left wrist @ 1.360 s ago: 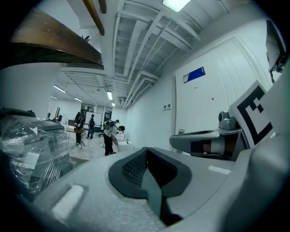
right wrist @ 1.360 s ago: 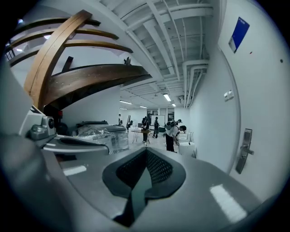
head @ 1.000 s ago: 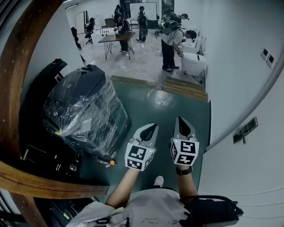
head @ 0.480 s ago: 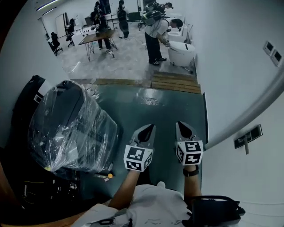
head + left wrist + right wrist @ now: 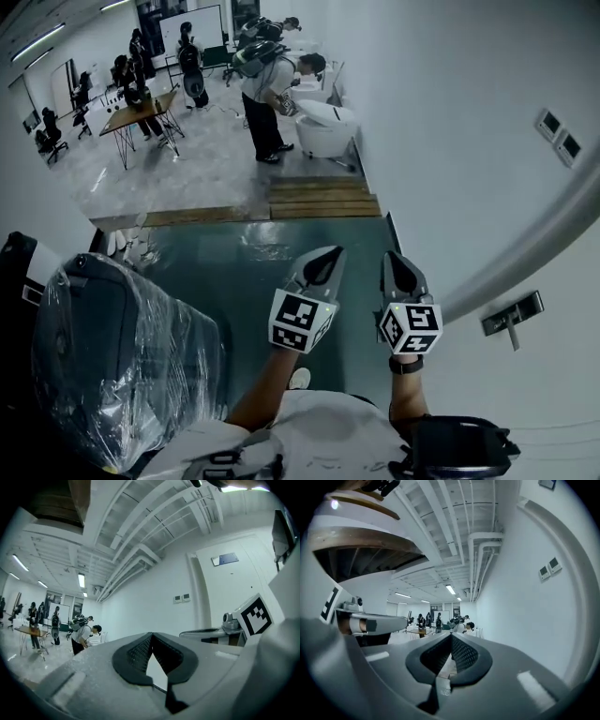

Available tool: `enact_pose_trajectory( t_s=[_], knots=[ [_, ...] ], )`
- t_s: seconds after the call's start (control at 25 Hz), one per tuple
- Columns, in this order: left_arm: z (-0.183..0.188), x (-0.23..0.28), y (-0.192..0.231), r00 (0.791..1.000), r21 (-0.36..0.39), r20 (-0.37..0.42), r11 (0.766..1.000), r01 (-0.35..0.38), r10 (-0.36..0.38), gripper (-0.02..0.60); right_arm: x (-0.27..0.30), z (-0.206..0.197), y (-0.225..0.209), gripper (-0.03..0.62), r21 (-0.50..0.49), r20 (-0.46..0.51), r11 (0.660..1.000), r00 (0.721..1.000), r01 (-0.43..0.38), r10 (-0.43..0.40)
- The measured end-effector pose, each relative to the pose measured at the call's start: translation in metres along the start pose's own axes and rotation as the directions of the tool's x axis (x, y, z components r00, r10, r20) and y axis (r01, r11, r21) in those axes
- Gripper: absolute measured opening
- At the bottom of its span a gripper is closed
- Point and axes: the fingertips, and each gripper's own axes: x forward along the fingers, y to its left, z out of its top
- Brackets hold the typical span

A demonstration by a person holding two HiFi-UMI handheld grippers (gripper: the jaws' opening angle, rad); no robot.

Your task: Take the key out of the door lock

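Observation:
In the head view my left gripper (image 5: 329, 256) and right gripper (image 5: 391, 260) hang side by side over a green floor (image 5: 244, 281), both shut and empty. Each points forward along the white wall (image 5: 469, 187) on the right. Low on that white surface, right of my right gripper, sits a small metal fitting (image 5: 511, 315); I cannot make out a key on it. The left gripper view has shut jaws (image 5: 151, 635) with the right gripper's marker cube (image 5: 253, 615) beside them. The right gripper view also has shut jaws (image 5: 451, 636), with the left gripper (image 5: 361, 623) at its left.
A bulky dark object wrapped in clear plastic (image 5: 112, 356) stands at the lower left. Wooden planks (image 5: 319, 199) edge the green floor ahead. Beyond them are several people, a table (image 5: 141, 108) and a white fixture (image 5: 328, 127). Two wall switches (image 5: 558, 136) sit on the right wall.
The head view has swung to the right: the brown wooden frame at the left has left the picture and the wrapped object has slid to the lower left. Both grippers stay shut, side by side.

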Motion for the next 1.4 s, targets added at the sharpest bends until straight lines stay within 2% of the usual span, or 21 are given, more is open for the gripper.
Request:
enact_pose_trajectory(
  t_s=[0.12, 0.2, 0.28, 0.36, 0.44, 0.52, 0.64, 0.76, 0.88, 0.96, 1.12, 1.28, 1.4],
  knots=[
    [-0.014, 0.036, 0.005, 0.997, -0.009, -0.036, 0.997, 0.073, -0.074, 0.002, 0.014, -0.015, -0.018, 0.000, -0.016, -0.051, 0.997, 0.996, 0.075, -0.076],
    [-0.026, 0.068, -0.003, 0.988, -0.031, -0.061, 0.990, 0.139, -0.140, 0.002, 0.012, -0.021, -0.044, 0.003, -0.011, -0.081, 0.987, 0.984, 0.159, -0.159],
    [-0.031, 0.100, -0.022, 0.973, -0.043, -0.069, 0.975, 0.218, -0.221, 0.002, -0.001, -0.021, -0.078, 0.003, -0.006, -0.086, 0.966, 0.963, 0.257, -0.257],
    [-0.034, 0.135, -0.053, 0.948, -0.047, -0.075, 0.951, 0.305, -0.308, 0.002, -0.022, -0.019, -0.116, 0.003, -0.011, -0.082, 0.935, 0.932, 0.353, -0.353],
    [-0.038, 0.169, -0.093, 0.916, -0.049, -0.082, 0.920, 0.389, -0.392, 0.002, -0.046, -0.019, -0.158, 0.003, -0.007, -0.077, 0.900, 0.897, 0.436, -0.436],
    [-0.042, 0.197, -0.141, 0.875, -0.046, -0.086, 0.879, 0.474, -0.477, 0.002, -0.072, -0.021, -0.200, 0.003, 0.016, -0.070, 0.857, 0.856, 0.515, -0.513],
    [-0.043, 0.227, -0.218, 0.787, -0.034, -0.099, 0.793, 0.608, -0.608, 0.002, -0.112, -0.025, -0.254, 0.005, 0.075, -0.071, 0.786, 0.790, 0.613, -0.609],
    [-0.038, 0.250, -0.288, 0.703, -0.019, -0.088, 0.706, 0.708, -0.706, 0.002, -0.152, -0.022, -0.297, 0.006, 0.099, -0.055, 0.727, 0.733, 0.679, -0.678],
    [-0.035, 0.268, -0.352, 0.629, 0.004, -0.079, 0.631, 0.776, -0.773, 0.002, -0.199, -0.023, -0.334, 0.005, 0.116, -0.045, 0.663, 0.671, 0.739, -0.740],
    [-0.035, 0.276, -0.389, 0.589, 0.017, -0.073, 0.589, 0.808, -0.805, 0.002, -0.231, -0.030, -0.356, 0.006, 0.142, -0.050, 0.622, 0.633, 0.770, -0.773],
    [-0.041, 0.286, -0.439, 0.543, 0.006, -0.046, 0.543, 0.840, -0.839, 0.002, -0.283, -0.043, -0.387, 0.006, 0.184, -0.057, 0.548, 0.565, 0.816, -0.823],
    [-0.056, 0.302, -0.470, 0.489, -0.021, -0.064, 0.491, 0.871, -0.870, 0.002, -0.305, -0.062, -0.406, 0.005, 0.218, -0.097, 0.481, 0.509, 0.849, -0.855],
    [-0.062, 0.320, -0.480, 0.477, -0.024, -0.067, 0.480, 0.877, -0.876, 0.002, -0.308, -0.067, -0.412, 0.005, 0.218, -0.113, 0.455, 0.485, 0.864, -0.867]
  ],
)
